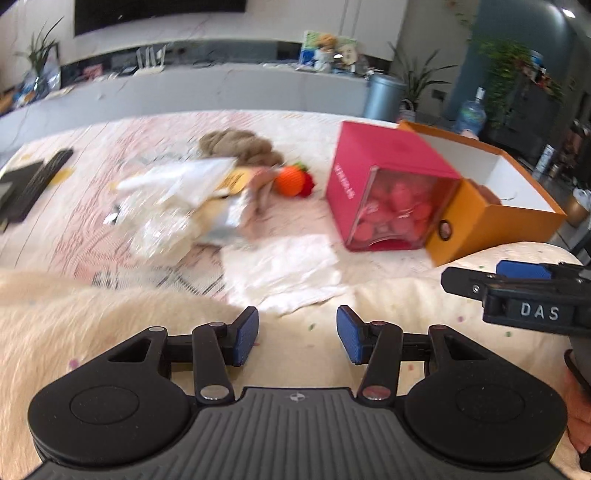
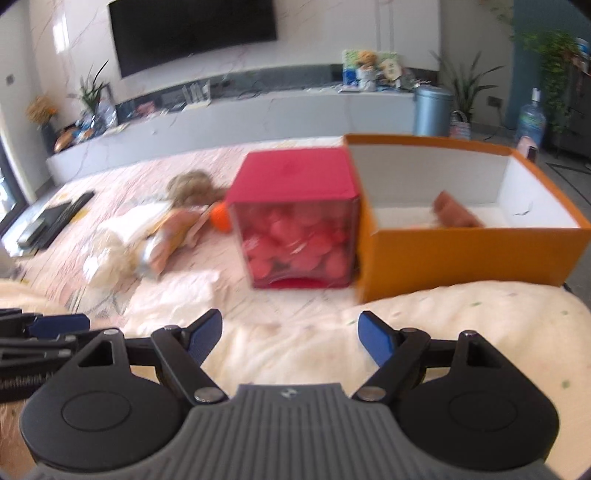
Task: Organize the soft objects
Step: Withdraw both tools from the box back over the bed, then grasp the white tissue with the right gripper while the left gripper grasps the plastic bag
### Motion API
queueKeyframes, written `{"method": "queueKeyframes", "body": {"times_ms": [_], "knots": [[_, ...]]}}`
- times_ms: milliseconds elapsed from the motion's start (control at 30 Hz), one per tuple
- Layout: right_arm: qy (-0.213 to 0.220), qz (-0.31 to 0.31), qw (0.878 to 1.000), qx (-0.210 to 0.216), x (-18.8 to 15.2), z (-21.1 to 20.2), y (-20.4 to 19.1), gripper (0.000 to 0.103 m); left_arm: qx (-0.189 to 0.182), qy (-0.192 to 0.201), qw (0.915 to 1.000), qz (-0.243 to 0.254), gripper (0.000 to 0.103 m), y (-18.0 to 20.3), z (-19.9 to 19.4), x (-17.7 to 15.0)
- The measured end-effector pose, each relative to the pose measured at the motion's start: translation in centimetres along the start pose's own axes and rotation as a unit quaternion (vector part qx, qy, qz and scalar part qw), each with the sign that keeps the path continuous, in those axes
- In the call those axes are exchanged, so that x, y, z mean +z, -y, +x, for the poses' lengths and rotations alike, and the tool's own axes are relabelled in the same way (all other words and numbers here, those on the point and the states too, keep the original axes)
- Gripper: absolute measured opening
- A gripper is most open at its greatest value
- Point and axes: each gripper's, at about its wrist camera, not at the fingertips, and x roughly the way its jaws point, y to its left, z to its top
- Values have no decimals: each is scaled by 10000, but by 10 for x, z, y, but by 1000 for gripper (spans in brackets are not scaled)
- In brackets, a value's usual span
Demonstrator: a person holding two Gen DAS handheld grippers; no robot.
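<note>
1. Looking along both grippers, we saw a bed or sofa surface covered by a pale pink patterned sheet [image 1: 92, 192], with a cream blanket [image 2: 461, 325] bunched in the foreground.
2. Room behind: long grey low cabinet [image 2: 258, 114], dark TV [image 2: 192, 33] on the wall, grey bin [image 2: 432, 110], potted plants at both ends.
3. Left gripper [image 1: 297, 334]: jaws stood moderately apart, nothing between the blue pads, over the cream blanket.
4. Right gripper [image 2: 290, 338]: jaws stood wide, also empty. It sat just beside the left one; each showed at the edge of the other's view.
5. Soft objects: a blurred heap of plush toys [image 1: 192, 199] lay mid-sheet, with an orange ball [image 1: 290, 181] at its right end, near the red box [image 2: 295, 221].
6. Red box touched the open orange box [image 2: 480, 254]; one brown item [image 2: 456, 214] lay inside it.
7. A white cloth [image 1: 280, 266] lay flat between the grippers and the heap.
8. Edges: dark flat items [image 1: 29, 184] at far left of sheet; boxes filled the right side. Open sheet remained ahead, between blanket and heap.
</note>
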Motion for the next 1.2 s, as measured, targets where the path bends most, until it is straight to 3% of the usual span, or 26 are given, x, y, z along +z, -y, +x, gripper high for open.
{"method": "queueKeyframes", "body": {"times_ms": [233,433,633,800,967,1067,1200], "knots": [[-222,-266,9991,224,0,19,-24,80,-78,-15,9997,-238,48,-20,1,-10],[-396,-1013,9916,705,8,45,-58,80,101,-78,9997,203,46,-31,4,7],[-519,-1930,9739,1074,18,76,-87,84,296,-336,9988,223,46,-56,21,21],[-573,-2551,9575,1222,23,99,-102,93,103,-654,9977,-156,46,-73,40,24],[-518,-3231,9339,1443,24,120,-119,96,-7,-781,9963,-371,46,-81,47,27],[-626,-3268,9286,1643,27,135,-121,97,28,-803,9963,-319,46,-79,49,27],[-976,-2895,9334,1879,30,156,-115,97,39,-875,9956,-340,46,-80,53,26]]}}
